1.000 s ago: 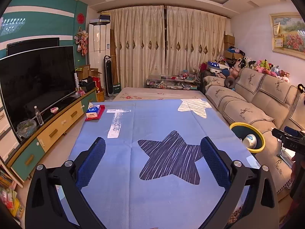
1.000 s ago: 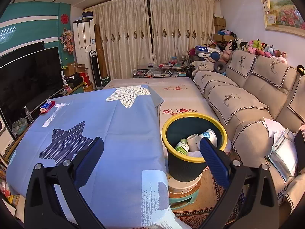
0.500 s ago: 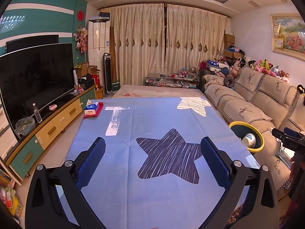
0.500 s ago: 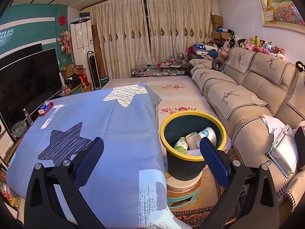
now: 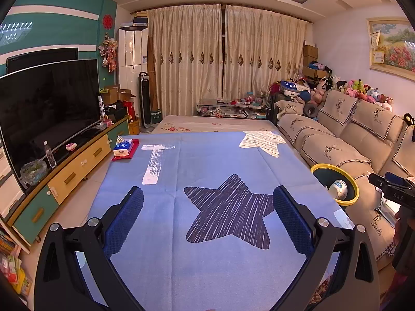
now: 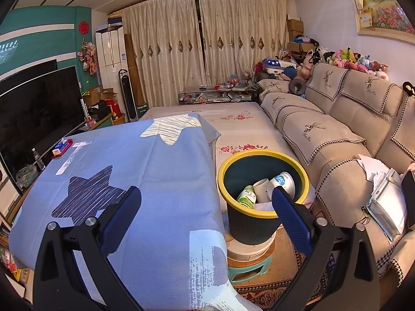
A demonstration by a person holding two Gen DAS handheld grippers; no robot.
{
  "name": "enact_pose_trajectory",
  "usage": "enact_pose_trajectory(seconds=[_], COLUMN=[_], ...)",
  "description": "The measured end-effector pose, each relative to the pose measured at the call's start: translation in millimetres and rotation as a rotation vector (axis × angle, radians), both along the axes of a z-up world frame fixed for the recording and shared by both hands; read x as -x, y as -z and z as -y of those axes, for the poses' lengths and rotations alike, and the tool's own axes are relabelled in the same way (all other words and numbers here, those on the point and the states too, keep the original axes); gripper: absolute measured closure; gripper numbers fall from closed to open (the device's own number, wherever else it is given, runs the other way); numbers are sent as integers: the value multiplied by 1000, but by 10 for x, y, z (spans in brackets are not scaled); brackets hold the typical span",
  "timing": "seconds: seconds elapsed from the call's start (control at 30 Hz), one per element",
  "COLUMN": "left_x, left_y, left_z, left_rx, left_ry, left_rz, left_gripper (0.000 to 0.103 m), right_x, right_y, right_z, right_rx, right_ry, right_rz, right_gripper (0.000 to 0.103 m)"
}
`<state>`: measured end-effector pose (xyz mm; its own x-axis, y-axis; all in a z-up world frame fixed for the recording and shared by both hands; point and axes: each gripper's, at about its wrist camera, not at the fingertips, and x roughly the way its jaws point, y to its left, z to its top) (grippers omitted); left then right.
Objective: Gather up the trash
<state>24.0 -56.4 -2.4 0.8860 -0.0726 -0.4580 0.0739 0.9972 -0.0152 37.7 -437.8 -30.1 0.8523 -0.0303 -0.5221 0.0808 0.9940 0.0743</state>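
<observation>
A dark bin with a yellow rim (image 6: 262,155) stands on a stool beside the table; it also shows in the left wrist view (image 5: 352,199). Inside lie a green-and-white bottle (image 6: 246,196), a white cup (image 6: 262,187) and a white bowl-like cup (image 6: 284,181). My right gripper (image 6: 206,195) is open and empty, above the table's right edge beside the bin. My left gripper (image 5: 207,197) is open and empty above the blue star cloth (image 5: 207,160). A blue tissue pack on a red tray (image 5: 124,148) lies at the table's far left corner.
A beige sofa (image 6: 337,134) with papers (image 6: 384,194) runs along the right. A TV (image 5: 46,108) on a low cabinet (image 5: 64,173) runs along the left. The right gripper's body (image 5: 394,191) shows at the right edge of the left wrist view.
Both grippers have risen and drawn back slightly; the table and bin sit a little lower in view. Both stay open and empty.
</observation>
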Motion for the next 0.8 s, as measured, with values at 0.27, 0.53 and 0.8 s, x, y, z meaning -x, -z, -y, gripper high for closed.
enact_pose_trajectory(seconds=[0.27, 0.53, 0.8], left_x=[-16, -40, -45], left_y=[27, 55, 66], left_z=[27, 35, 45], left_rx=[-3, -4, -5], left_ry=[1, 5, 7], left_rz=[-4, -13, -15], left_gripper=[5, 5, 5], right_x=[-7, -17, -22], right_y=[7, 37, 66], right_z=[-10, -11, -4], right_rx=[-2, -4, -6], right_ry=[2, 1, 0], right_rz=[-2, -5, -7], right_gripper=[7, 7, 7])
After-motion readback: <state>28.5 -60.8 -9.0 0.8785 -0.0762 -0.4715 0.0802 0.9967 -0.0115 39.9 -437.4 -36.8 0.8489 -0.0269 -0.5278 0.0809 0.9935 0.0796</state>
